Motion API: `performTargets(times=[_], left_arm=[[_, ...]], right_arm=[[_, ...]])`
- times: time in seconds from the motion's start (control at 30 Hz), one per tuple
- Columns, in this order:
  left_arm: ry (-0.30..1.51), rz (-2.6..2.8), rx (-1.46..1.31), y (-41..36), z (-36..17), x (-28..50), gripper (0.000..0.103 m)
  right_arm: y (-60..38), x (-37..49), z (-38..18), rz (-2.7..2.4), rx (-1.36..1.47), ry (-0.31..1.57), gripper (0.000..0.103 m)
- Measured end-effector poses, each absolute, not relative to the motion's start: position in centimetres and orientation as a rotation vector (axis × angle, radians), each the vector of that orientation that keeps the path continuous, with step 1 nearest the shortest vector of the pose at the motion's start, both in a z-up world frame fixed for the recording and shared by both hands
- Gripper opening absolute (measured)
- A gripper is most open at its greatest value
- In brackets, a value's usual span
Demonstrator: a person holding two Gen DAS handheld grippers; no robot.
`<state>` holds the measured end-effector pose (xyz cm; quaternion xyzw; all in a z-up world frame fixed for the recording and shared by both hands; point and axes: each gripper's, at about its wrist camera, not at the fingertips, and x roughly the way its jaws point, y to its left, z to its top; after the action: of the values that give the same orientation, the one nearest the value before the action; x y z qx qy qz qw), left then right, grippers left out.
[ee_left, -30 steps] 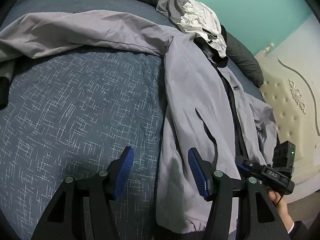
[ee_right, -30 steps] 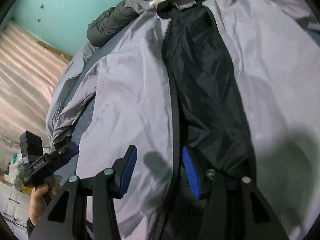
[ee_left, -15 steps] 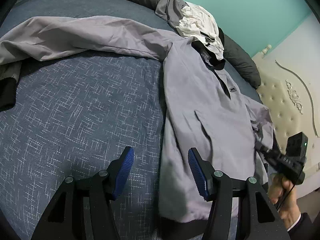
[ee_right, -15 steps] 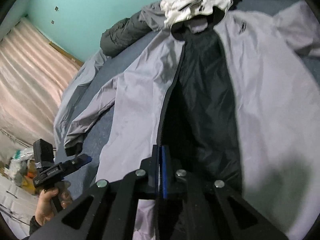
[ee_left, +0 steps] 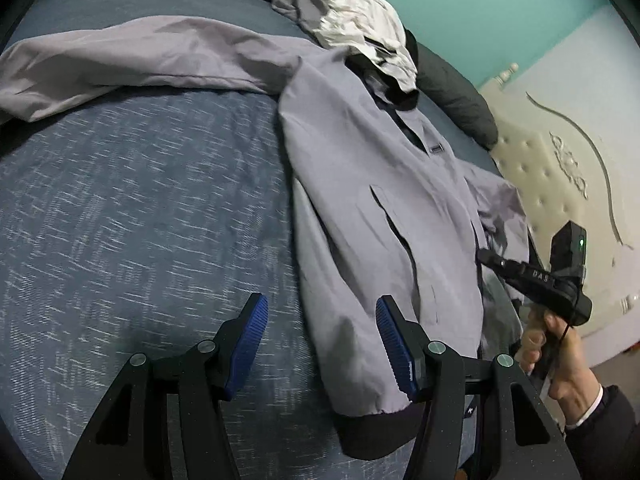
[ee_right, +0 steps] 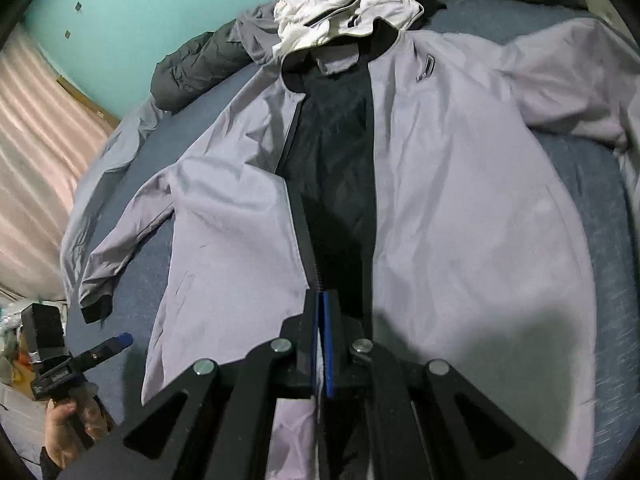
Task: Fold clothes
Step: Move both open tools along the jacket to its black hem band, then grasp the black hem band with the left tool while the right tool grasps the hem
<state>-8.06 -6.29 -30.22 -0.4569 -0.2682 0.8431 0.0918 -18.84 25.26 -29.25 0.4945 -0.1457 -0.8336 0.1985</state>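
Note:
A light grey jacket (ee_right: 460, 220) with a black lining (ee_right: 336, 152) lies open, front up, on the blue bed (ee_left: 140, 200). My right gripper (ee_right: 322, 312) is shut on the zipper edge of the jacket's left-hand front panel near the hem and holds it a little above the bed. In the left wrist view the jacket (ee_left: 380, 184) runs up the right half, one sleeve (ee_left: 140, 52) stretched out to the left. My left gripper (ee_left: 320, 340) is open above the jacket's side edge near the black hem band, with nothing gripped. The right gripper (ee_left: 486, 258) shows at the far right, in a hand.
A white garment (ee_right: 332, 8) and a grey one lie crumpled at the jacket's collar. A dark grey duvet (ee_left: 452, 96) runs along the bed's far edge under a teal wall. A cream tufted headboard (ee_left: 560, 168) stands at the right. My left gripper (ee_right: 120, 340) shows at the lower left.
The right gripper's jaws have shut on the jacket's zipper edge and risen with it, drawing that panel over the lining. The left gripper has stayed open and shifted slightly.

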Motion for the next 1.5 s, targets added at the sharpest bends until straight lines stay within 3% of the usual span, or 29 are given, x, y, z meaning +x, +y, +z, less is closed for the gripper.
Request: performTargets(times=[0.2, 0.37, 0.6, 1.13, 1.17, 1.2, 1.3, 1.5], left_arm=[[-0.741, 2.482, -1.352, -4.7, -29.6, -8.2, 0.059], [-0.687, 2.49, -1.359, -3.7, -28.4, -8.3, 0.052], [-0.656, 2.44, -1.457, -2.2, -29.0, -7.9, 0.052], [-0.446, 2.4, -1.592, 1.5, -29.7, -6.9, 0.052], [-0.435, 2.404, -1.6, 1.5, -29.9, -7.0, 0.048], [-0.424, 2.409, -1.608, 1.6, -30.1, -7.2, 0.035], [-0.42, 2.404, -1.596, 1.3, -30.0, -7.1, 0.013], [-0.533, 2.441, -1.49, -1.1, -27.9, -5.6, 0.007]], right_arm=[[27.4, -18.0, -27.6, -2.375, 1.336, -0.471, 0.007], [30.8, -16.8, -25.7, -2.398, 1.379, -0.432, 0.028], [34.1, -13.6, -26.2, -2.357, 1.512, -0.332, 0.028], [36.0, -10.0, -25.0, -2.342, 1.436, -0.453, 0.028], [36.2, -9.8, -25.1, -2.342, 1.437, -0.462, 0.028], [36.4, -9.6, -25.2, -2.343, 1.438, -0.472, 0.028], [37.1, -9.0, -25.3, -2.343, 1.436, -0.499, 0.028], [37.7, -8.5, -24.9, -2.345, 1.418, -0.515, 0.028]])
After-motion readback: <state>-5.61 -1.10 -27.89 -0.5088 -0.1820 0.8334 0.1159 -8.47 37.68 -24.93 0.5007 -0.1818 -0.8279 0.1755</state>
